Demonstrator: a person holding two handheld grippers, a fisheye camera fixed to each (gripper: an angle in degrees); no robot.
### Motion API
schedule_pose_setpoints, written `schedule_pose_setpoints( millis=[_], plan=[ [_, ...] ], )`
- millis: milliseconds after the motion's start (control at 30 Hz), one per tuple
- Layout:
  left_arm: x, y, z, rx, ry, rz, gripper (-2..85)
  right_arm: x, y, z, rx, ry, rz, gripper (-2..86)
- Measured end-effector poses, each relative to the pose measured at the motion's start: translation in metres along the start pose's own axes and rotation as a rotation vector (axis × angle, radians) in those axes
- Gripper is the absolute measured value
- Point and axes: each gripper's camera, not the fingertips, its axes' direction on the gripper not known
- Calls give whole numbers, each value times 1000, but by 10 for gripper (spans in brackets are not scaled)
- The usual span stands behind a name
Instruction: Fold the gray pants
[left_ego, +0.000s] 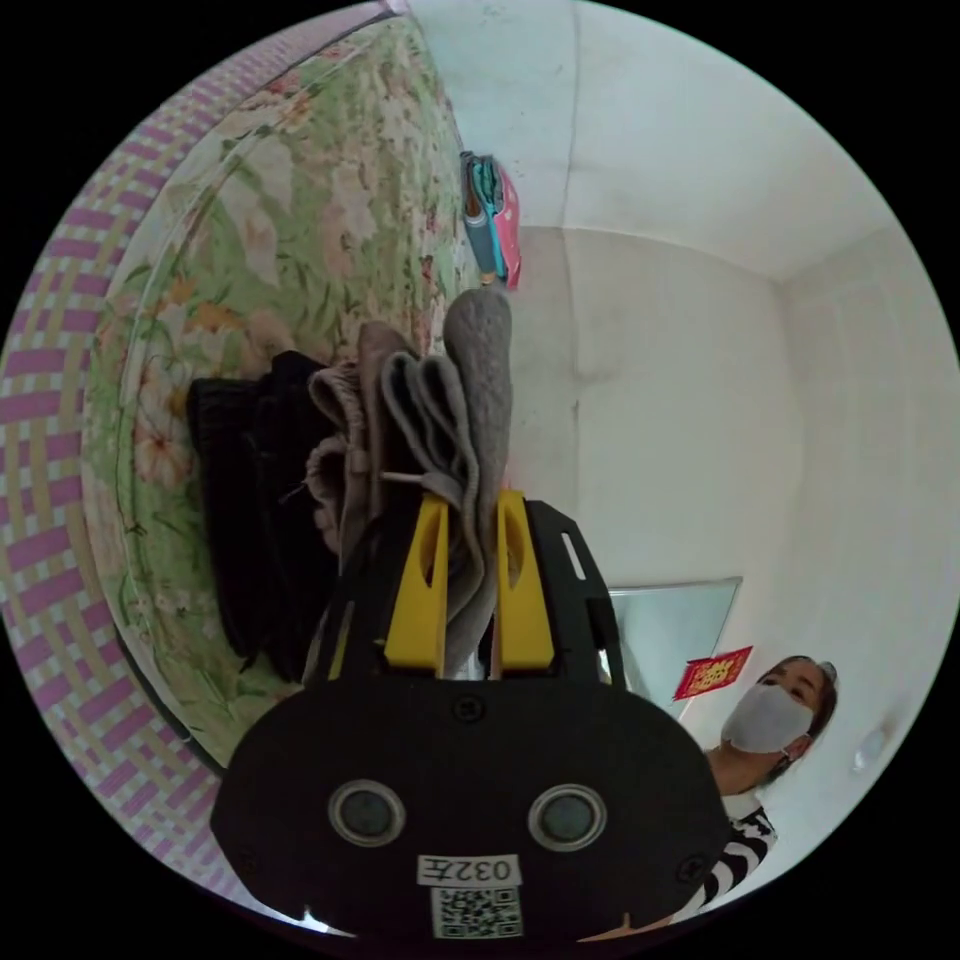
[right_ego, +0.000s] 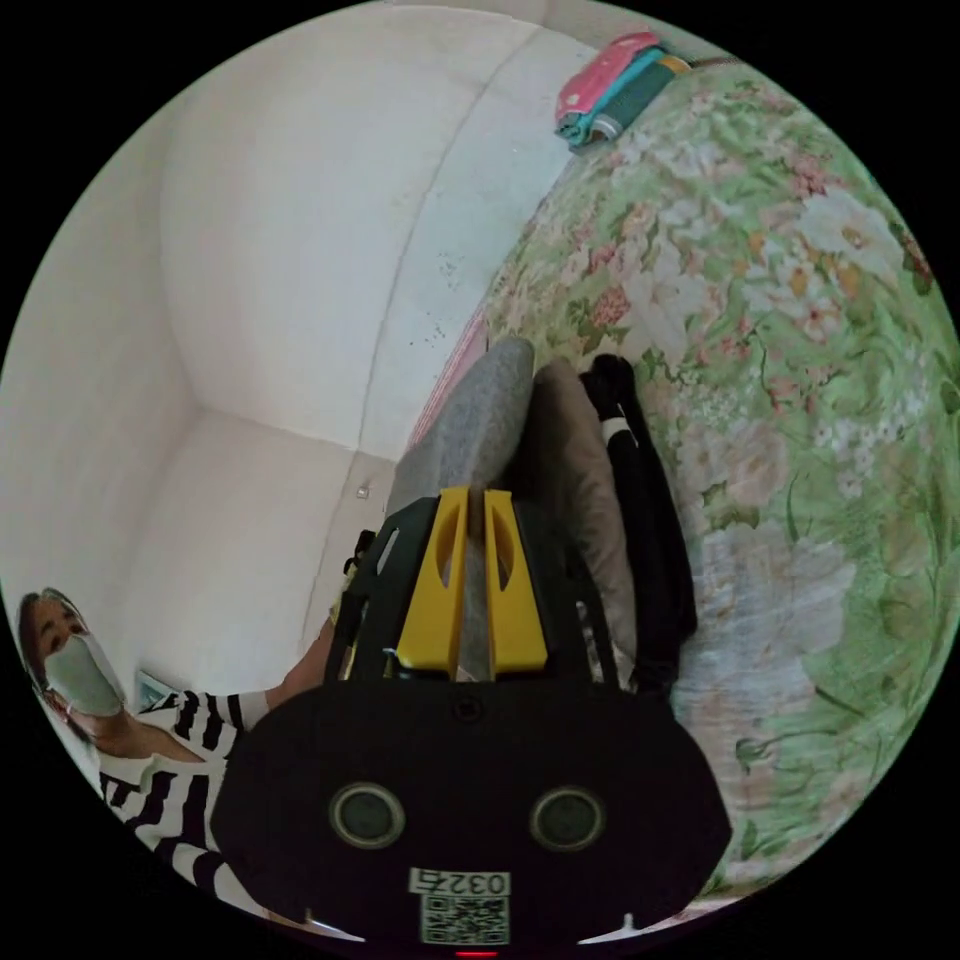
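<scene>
The gray pants (left_ego: 470, 390) are folded into a thick bundle with several layers showing edge-on. My left gripper (left_ego: 470, 510) is shut on that bundle, its yellow jaws pressing the fabric from both sides. In the right gripper view the gray pants (right_ego: 465, 430) appear as a rounded fold rising past the yellow jaws, and my right gripper (right_ego: 476, 500) is shut on them. The bundle sits against a stack of other clothes on the floral bedspread (right_ego: 790, 300).
A beige garment (right_ego: 575, 470) and a black folded garment (right_ego: 650, 520) lie beside the pants; the black garment (left_ego: 250, 500) shows in the left gripper view too. Pink and teal items (right_ego: 615, 85) lie at the bed's far end. A person in a striped top (right_ego: 170, 760) stands by white walls.
</scene>
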Motion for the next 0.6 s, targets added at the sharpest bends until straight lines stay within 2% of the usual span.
schedule_pose_setpoints(
  millis=[133, 233, 333, 400, 467, 533, 600],
  plan=[
    [-39, 4, 19, -23, -101, -57, 57, 22, -5, 15, -46, 167, 103, 18],
    [-57, 14, 24, 0, -69, -60, 58, 34, -5, 29, -3, 80, 133, 34],
    [-56, 30, 28, 7, -84, -27, 42, 15, -10, 36, -17, 187, 126, 53],
    [-45, 45, 24, 30, -142, 19, 31, -9, -9, 29, 48, 326, 70, 57],
    [-12, 67, 11, 133, -362, 129, 9, -47, -11, 33, 99, 443, -71, 53],
    [18, 78, 10, 232, -487, 230, -2, -75, -19, 52, 98, 452, -222, 40],
    [41, 72, 26, 229, -472, 338, -6, -89, -35, 81, 46, 407, -297, 21]
  ],
)
